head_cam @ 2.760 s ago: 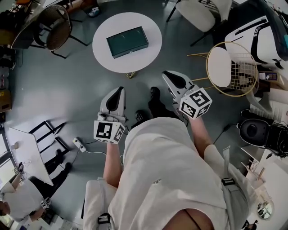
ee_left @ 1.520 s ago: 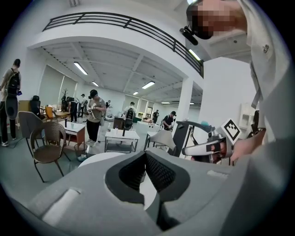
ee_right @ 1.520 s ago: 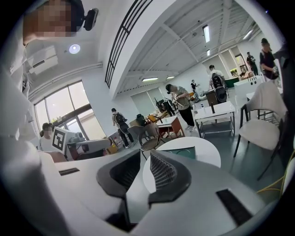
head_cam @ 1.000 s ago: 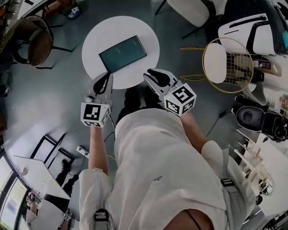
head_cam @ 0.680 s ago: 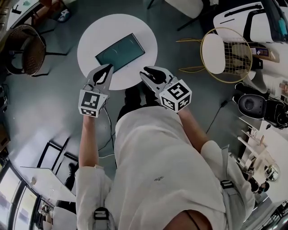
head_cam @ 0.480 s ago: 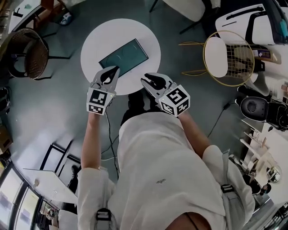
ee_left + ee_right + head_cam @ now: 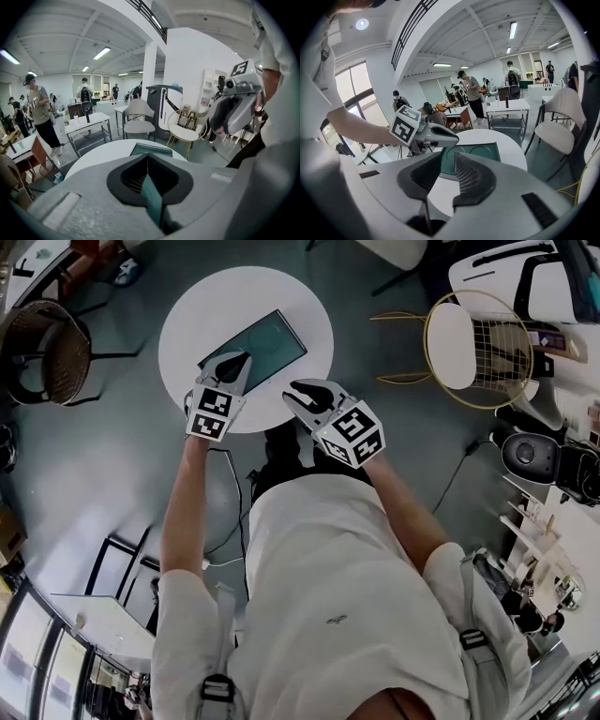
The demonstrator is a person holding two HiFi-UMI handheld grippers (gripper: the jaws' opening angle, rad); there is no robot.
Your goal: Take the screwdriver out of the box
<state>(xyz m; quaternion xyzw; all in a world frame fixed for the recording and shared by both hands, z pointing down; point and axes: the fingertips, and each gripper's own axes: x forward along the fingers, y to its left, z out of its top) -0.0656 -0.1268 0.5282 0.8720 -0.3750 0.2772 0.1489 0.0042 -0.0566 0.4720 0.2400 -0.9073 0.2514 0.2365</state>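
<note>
Both my claws have come down to the round white table [image 7: 187,315]. A moment ago they hung over the floor. Now the left claw [image 7: 234,363] has its tip over the near corner of the box [image 7: 267,337]; I can't tell if it touches. Its two halves are pressed together, with only a thin slit between. The right claw [image 7: 298,393] is spread wide with nothing in it, by the table's near edge. The box is flat, dark green and smooth, with two round dents in its lid. The lid is shut, so I think the screwdriver is still inside. Opening the box comes next.
</note>
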